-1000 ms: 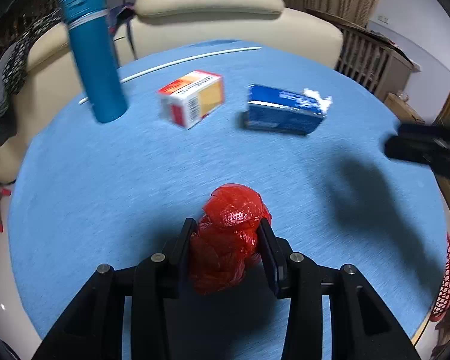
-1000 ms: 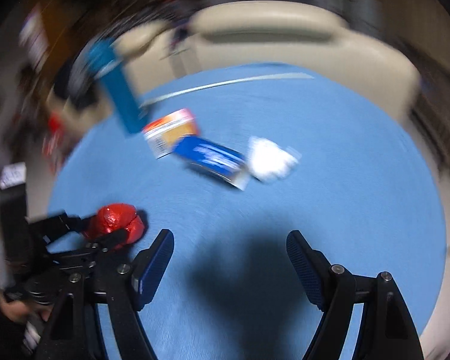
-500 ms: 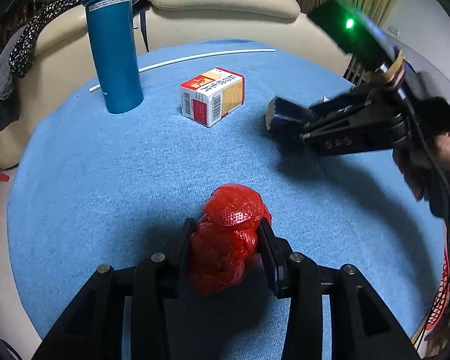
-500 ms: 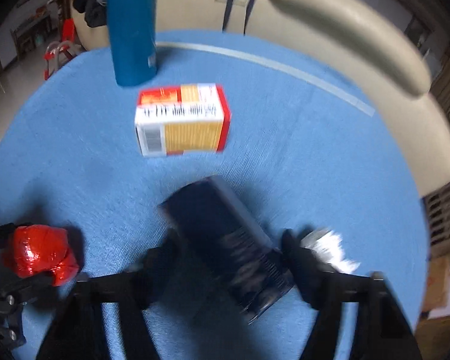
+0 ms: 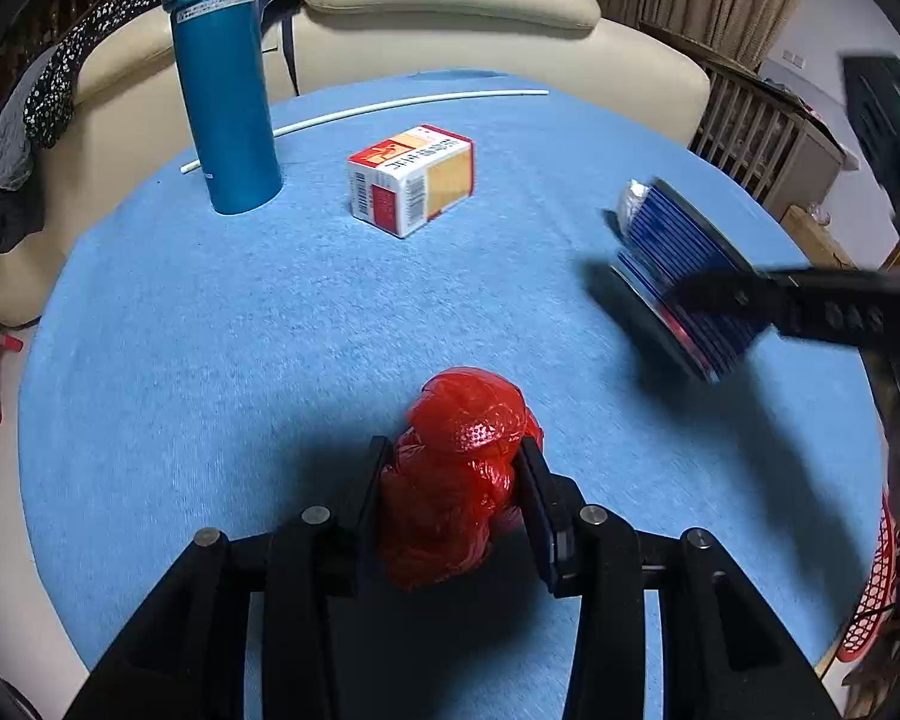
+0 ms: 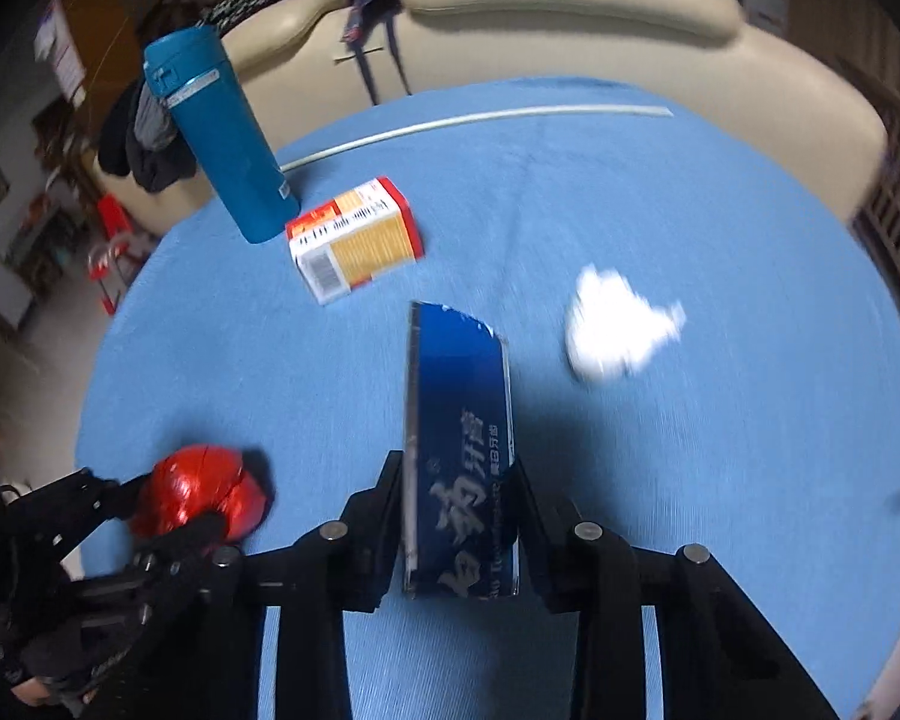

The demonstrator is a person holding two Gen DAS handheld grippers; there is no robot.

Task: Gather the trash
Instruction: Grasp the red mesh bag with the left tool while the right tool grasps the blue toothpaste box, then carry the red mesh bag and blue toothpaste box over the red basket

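Observation:
My left gripper (image 5: 453,480) is shut on a crumpled red plastic bag (image 5: 456,474) just above the blue tablecloth (image 5: 240,330). The bag and left gripper also show in the right wrist view (image 6: 201,498). My right gripper (image 6: 457,498) is shut on a dark blue toothpaste box (image 6: 459,450) and holds it above the table. The box also shows at the right of the left wrist view (image 5: 681,276). A crumpled white tissue (image 6: 621,330) lies on the cloth to the right of the box.
A red, white and orange carton (image 5: 411,177) lies mid-table. A tall blue flask (image 5: 222,78) stands at the back left. A white rod (image 5: 390,108) lies along the far edge. A cream sofa (image 5: 450,6) is behind. A red mesh basket (image 5: 876,594) is off the right edge.
My right gripper came in over the blue box, shut on it and lifted it toward the right. My left gripper kept holding the red bag in place.

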